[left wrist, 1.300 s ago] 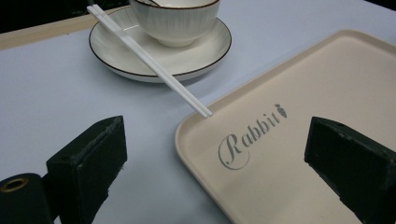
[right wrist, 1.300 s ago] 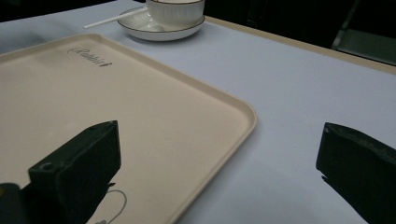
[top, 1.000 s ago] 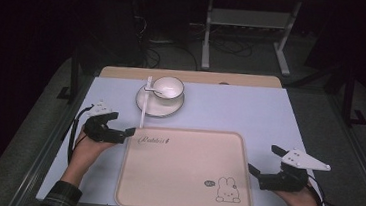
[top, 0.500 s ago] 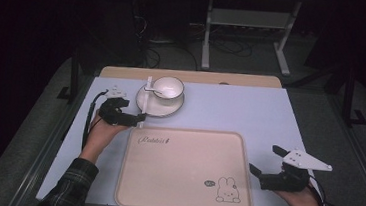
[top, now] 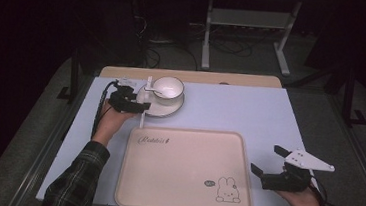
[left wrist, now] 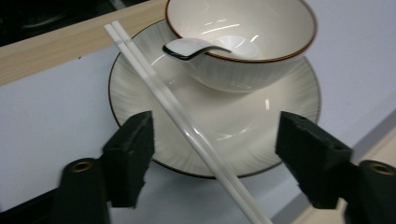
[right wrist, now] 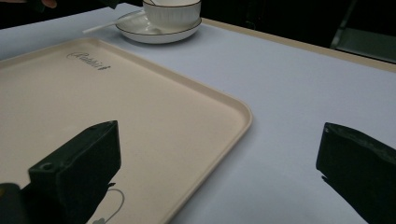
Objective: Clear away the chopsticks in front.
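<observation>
Dark floor and a metal stand are seen beyond the pale blue table (top: 250, 114). At ten o'clock, the left gripper (left wrist: 212, 149) has just been closing, its jaws still parted around the white chopsticks (left wrist: 177, 112), untouched. These lie across the saucer (left wrist: 247, 121), under the bowl (left wrist: 243, 28). Both sticks should be pinched squarely. At four o'clock, the right gripper (top: 271, 163) is held open beside the tray (top: 183, 193).

1 bowl (top: 168, 87), 1 saucer (top: 163, 109), 1 spoon (left wrist: 196, 47), 2 chopsticks (left wrist: 182, 116), 1 tray (top: 185, 171), all on 1 worktop (top: 250, 114).
</observation>
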`<move>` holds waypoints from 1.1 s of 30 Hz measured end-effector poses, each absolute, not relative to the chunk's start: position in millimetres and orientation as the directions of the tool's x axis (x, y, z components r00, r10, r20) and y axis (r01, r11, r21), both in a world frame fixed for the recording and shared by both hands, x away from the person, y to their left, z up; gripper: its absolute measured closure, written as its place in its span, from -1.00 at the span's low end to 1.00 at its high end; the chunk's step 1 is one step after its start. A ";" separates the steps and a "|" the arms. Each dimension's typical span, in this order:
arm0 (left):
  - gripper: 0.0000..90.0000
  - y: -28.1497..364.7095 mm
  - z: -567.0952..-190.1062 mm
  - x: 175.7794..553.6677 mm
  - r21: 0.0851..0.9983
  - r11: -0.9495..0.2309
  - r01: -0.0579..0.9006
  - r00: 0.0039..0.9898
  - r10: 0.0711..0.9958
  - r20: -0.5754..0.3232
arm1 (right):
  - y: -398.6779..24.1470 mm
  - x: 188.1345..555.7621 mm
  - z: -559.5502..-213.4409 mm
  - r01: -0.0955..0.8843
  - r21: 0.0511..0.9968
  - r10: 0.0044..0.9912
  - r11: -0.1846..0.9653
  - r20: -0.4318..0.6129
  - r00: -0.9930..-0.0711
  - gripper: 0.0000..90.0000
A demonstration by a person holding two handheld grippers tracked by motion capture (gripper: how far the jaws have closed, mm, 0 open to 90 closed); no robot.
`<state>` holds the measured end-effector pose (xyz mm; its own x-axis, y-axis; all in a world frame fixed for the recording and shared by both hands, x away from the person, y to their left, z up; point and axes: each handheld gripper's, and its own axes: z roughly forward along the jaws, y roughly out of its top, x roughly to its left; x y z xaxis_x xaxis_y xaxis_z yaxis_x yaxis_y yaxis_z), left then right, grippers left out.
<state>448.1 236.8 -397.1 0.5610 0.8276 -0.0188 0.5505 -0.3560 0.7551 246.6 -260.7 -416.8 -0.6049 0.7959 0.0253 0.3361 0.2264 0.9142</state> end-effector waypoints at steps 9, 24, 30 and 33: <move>0.09 232.0 -404.4 466.6 0.702 -0.359 0.615 0.540 0.841 -0.042 | -262.5 246.3 -416.8 0.334 0.916 0.797 0.224 0.025 -0.604 -1.00; 0.28 227.9 -416.8 479.2 0.638 -0.364 0.679 0.518 0.853 -0.064 | -264.4 246.2 -416.2 0.332 0.918 0.797 0.218 0.029 -0.604 -1.00; 0.33 226.2 -418.6 484.5 0.631 -0.367 0.684 0.510 0.858 -0.053 | -264.6 246.2 -416.1 0.332 0.918 0.796 0.218 0.030 -0.604 -1.00; 0.42 225.5 -421.2 489.0 0.621 -0.373 0.689 0.506 0.862 -0.044 | -264.6 246.2 -416.1 0.331 0.918 0.794 0.218 0.030 -0.607 -1.00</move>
